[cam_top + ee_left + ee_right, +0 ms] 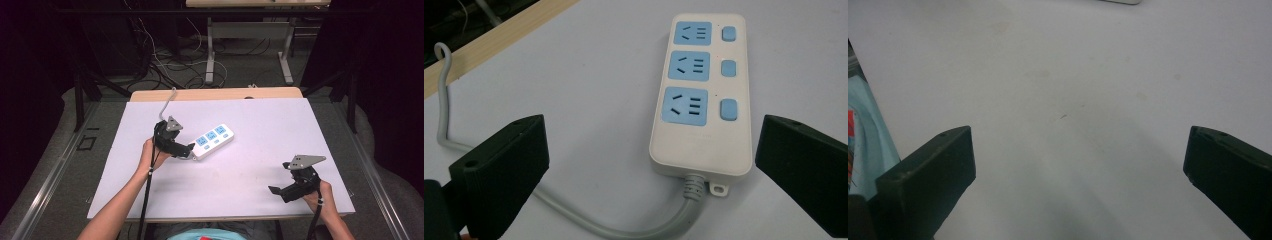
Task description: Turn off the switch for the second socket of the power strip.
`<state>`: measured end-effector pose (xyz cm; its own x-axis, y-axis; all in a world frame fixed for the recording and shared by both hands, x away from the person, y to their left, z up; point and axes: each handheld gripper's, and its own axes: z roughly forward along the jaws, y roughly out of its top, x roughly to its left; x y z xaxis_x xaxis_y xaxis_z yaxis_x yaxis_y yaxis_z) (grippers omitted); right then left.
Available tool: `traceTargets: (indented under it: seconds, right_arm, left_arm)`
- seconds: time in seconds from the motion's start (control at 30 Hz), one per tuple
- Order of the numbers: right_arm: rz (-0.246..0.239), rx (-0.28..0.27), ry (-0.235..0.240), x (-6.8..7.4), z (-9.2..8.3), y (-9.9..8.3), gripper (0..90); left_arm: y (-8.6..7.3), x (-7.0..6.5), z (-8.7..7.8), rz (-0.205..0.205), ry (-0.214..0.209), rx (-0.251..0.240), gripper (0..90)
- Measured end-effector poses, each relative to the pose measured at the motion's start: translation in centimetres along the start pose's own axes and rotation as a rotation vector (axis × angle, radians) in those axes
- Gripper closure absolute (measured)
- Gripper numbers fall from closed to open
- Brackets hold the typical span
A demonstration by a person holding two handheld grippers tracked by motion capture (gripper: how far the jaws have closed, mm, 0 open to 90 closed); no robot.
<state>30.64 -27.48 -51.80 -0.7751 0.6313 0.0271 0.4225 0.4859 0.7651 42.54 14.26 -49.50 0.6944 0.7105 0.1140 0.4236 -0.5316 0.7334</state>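
One power strip (214, 141) lies flat near the middle of the white table (270, 130), slightly left, its grey cord (574, 220) leaving the near end and curling off toward the far-left edge. Count: three blue sockets, three blue switches, one mounting tab beside the cord exit. Left gripper (186, 150) hovers just beside the strip's cord end, jaws wide apart, nothing between them. Right gripper (278, 192) sits well apart at the near right, jaws also spread, over bare table. Judgement: rigid plastic shell, light, smooth and likely slippery; the stiff cord will drag and twist it. Best hold looks to be across the long sides near the cord end, clear of switches.
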Motion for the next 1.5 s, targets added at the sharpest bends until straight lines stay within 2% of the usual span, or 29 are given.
traceTargets:
  seconds: [0.03,0.07,0.1,0.3,0.5,0.53,0.57,0.6,0.7,0.73,0.77,0.93,0.97,1.17,1.2,1.33,1.5]
  right_arm:
    - [0.001,0.000,0.001,0.0,0.0,0.0,0.0]
    - [0.000,0.000,0.002,0.0,0.0,0.0,0.0]
    - [-0.001,0.002,0.004,0.0,0.0,0.0,0.0]
    - [-0.003,0.007,0.008,0.0,0.0,0.0,0.0]
    - [0.000,0.001,0.004,0.0,0.0,0.0,0.0]
    - [-0.002,0.015,0.008,-0.1,-0.1,0.0,0.0]
    - [-0.001,0.001,0.002,0.0,0.0,0.0,0.0]
    - [-0.002,0.015,0.008,-0.1,0.0,0.0,0.0]
    - [0.002,0.000,0.003,0.0,0.0,0.0,0.0]
    - [0.003,-0.001,0.005,0.0,0.0,0.0,0.0]
    - [0.002,-0.002,0.004,0.0,0.0,0.0,0.0]
    - [-0.001,0.008,0.007,0.0,0.0,0.0,0.0]
    - [-0.002,0.012,0.008,0.0,0.0,0.0,0.0]
    - [0.001,0.000,0.006,0.0,0.0,0.0,0.0]
    - [-0.001,0.000,0.007,0.0,0.0,0.0,0.0]
    - [-0.001,0.006,0.011,0.0,0.0,0.0,0.0]
    - [-0.001,0.005,0.010,0.0,0.1,0.0,0.0]
  left_arm:
    - [0.0,0.0,0.2,-0.002,0.007,-0.012,1.0]
    - [0.1,0.0,0.2,-0.003,-0.003,-0.001,1.0]
    - [0.1,0.0,0.3,-0.002,0.006,-0.004,1.0]
    - [0.6,0.1,0.7,-0.003,-0.005,0.006,1.0]
    - [1.0,0.1,1.3,-0.008,-0.004,0.000,1.2]
    - [1.1,0.1,1.3,-0.004,-0.014,0.005,1.2]
    - [1.1,0.1,1.4,-0.005,-0.006,-0.003,1.3]
    - [1.2,0.1,1.4,-0.006,-0.016,0.009,1.3]
    - [1.4,0.1,1.8,-0.008,-0.010,0.000,1.5]
    - [1.5,0.1,1.8,-0.008,-0.025,0.011,1.5]
    - [1.5,0.1,1.9,-0.007,-0.012,-0.003,1.5]
    - [1.8,0.1,2.4,-0.017,-0.017,-0.001,1.5]
    - [1.9,0.2,2.4,-0.005,-0.020,0.011,1.5]
    - [2.1,0.3,3.1,-0.018,-0.018,0.008,1.8]
    - [2.2,0.4,3.1,-0.014,-0.024,0.018,2.1]
    - [2.3,0.2,3.5,-0.017,-0.014,0.006,4.3]
    - [2.6,0.0,3.8,-0.007,-0.020,0.023,7.7]
